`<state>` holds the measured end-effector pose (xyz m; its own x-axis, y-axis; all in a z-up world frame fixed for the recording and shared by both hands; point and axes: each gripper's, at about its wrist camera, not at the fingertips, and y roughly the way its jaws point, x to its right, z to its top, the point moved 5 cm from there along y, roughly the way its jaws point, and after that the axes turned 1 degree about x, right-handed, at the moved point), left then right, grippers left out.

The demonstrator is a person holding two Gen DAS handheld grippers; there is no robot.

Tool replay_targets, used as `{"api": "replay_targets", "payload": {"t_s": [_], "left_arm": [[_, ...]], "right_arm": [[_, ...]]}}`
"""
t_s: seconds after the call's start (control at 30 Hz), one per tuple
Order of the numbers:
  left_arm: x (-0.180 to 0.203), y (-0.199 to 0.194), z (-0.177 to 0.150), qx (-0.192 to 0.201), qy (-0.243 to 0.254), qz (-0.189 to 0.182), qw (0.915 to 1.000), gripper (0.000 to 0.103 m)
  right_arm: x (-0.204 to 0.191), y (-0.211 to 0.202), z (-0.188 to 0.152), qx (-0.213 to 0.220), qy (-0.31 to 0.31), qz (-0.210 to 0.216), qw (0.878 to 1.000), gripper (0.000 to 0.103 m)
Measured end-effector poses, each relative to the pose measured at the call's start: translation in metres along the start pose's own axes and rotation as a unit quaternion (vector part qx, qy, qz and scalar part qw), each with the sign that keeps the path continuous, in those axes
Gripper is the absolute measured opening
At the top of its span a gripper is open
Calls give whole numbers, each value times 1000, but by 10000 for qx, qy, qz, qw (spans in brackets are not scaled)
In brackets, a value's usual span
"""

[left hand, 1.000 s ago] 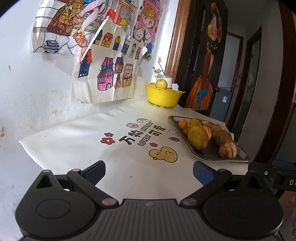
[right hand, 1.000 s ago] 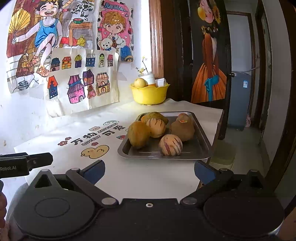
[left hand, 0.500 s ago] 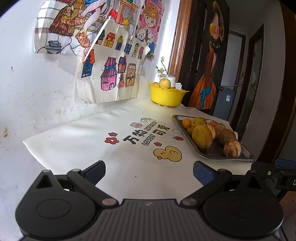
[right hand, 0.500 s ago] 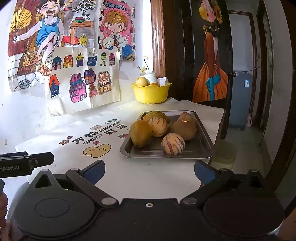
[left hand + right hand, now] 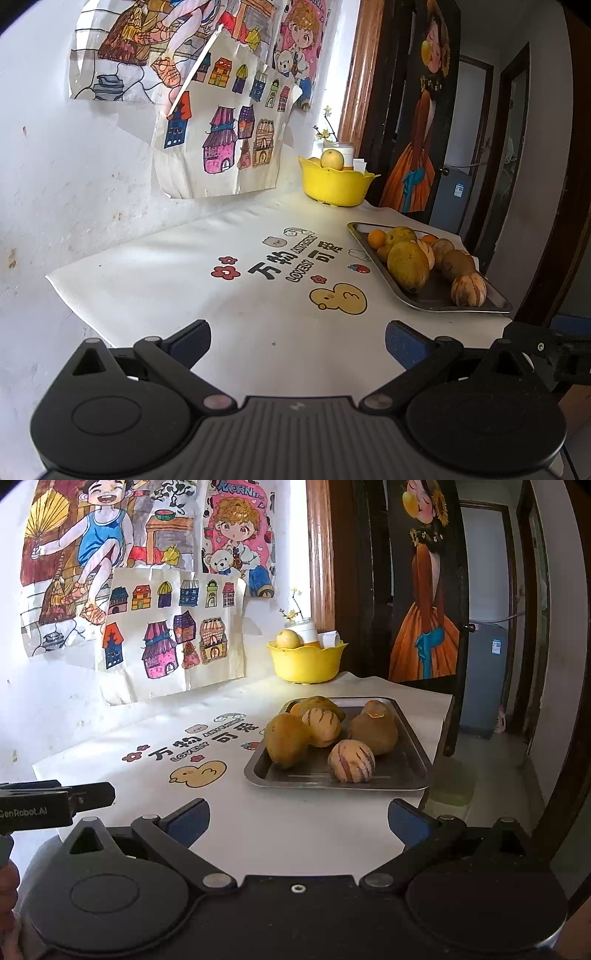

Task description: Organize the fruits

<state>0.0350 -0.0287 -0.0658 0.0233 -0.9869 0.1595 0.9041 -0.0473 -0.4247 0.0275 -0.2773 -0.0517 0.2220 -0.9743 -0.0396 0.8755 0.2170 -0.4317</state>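
Both grippers, left point(image 5: 297, 341) and right point(image 5: 298, 821), hang wide apart, empty, short of the tray point(image 5: 413, 738) of fruit point(image 5: 351, 760); bowl point(image 5: 306, 662) beyond; stage undetermined

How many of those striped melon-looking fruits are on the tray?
2: one striped fruit near the metal tray's front edge, another mid-tray behind it. More may hide behind the others.

Left wrist view sits low over the near edge of the white table mat point(image 5: 155, 280), looking along it toward the wall, metal tray point(image 5: 424, 301) off to its right. Right wrist view sits low too, facing the tray point(image 5: 258, 771) closer and nearly head-on. Both catch the yellow bowl point(image 5: 334, 186) at the far end.
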Motion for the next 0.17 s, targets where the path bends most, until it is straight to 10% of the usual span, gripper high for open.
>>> {"api": "replay_targets", "payload": {"t_s": [0.17], "left_arm": [[-2,0,0,9,-29,4,10000,103]], "right_arm": [[-2,1,-1,-27,-1,23,10000,102]]}}
